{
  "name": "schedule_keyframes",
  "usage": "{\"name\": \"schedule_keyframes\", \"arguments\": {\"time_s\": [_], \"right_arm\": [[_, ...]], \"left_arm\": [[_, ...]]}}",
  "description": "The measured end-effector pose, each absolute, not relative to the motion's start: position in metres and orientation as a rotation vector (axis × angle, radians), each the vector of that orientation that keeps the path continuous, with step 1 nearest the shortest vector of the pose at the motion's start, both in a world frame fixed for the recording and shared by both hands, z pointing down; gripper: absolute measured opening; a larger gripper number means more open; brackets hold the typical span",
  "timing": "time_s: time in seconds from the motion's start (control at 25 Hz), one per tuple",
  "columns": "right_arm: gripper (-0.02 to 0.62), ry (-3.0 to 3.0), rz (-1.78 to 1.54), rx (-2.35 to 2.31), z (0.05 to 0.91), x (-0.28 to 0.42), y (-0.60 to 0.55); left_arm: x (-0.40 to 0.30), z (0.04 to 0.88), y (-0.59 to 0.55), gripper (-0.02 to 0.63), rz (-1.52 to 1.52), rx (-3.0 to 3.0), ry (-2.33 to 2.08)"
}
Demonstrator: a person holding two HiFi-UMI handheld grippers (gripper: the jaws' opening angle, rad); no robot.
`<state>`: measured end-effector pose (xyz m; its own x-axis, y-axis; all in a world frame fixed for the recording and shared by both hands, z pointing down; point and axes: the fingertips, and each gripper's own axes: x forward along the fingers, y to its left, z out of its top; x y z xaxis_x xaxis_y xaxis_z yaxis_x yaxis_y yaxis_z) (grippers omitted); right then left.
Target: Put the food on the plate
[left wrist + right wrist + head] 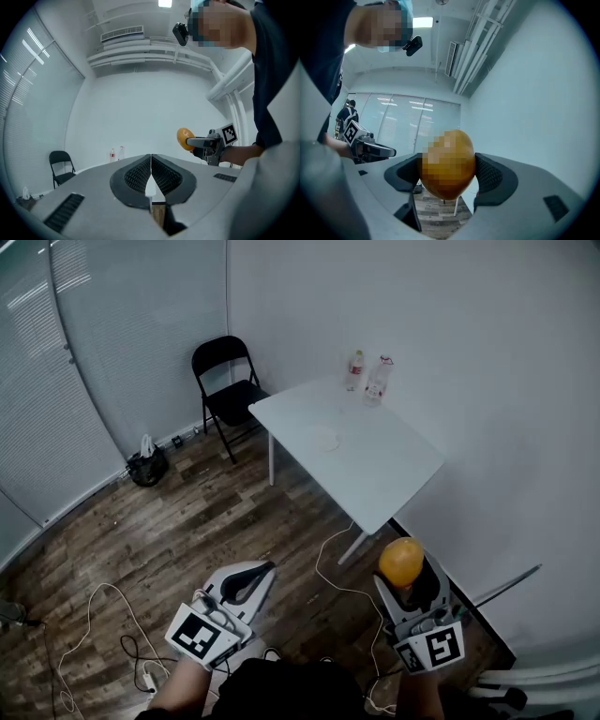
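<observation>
An orange, egg-shaped piece of food [401, 561] [451, 163] [183, 138] is clamped between the jaws of my right gripper [405, 570] [448, 171] [187, 140], held up in the air well short of the table. My left gripper [253, 576] [151, 171] is shut with nothing in it, its pads pressed together. A white plate [323, 438] lies near the middle of the white table [394, 474], far ahead of both grippers.
Two plastic bottles [367, 377] stand at the table's far end by the wall. A black folding chair [226, 392] is beyond the table's left corner. A dark bag [147, 466] sits by the blinds. White cables [103, 615] trail over the wooden floor.
</observation>
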<state>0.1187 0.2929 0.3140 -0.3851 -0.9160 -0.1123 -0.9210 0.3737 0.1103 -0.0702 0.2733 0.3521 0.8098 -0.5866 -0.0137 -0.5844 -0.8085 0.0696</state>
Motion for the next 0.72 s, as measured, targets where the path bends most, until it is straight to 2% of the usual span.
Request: {"name": "schedule_keyframes", "arguments": {"time_s": [0.24,0.72], "right_arm": [[0.36,2.612,0.241,-1.692,0.324,0.088,0.27],[0.36,2.618,0.201,-1.634,0.334,0.113,0.177]], "left_arm": [[-0.091,0.365,0.25,0.023,-0.047,2.923,-0.931],[-0.076,0.372,0.171,0.023,-0.001,2.909,-0.994]]}}
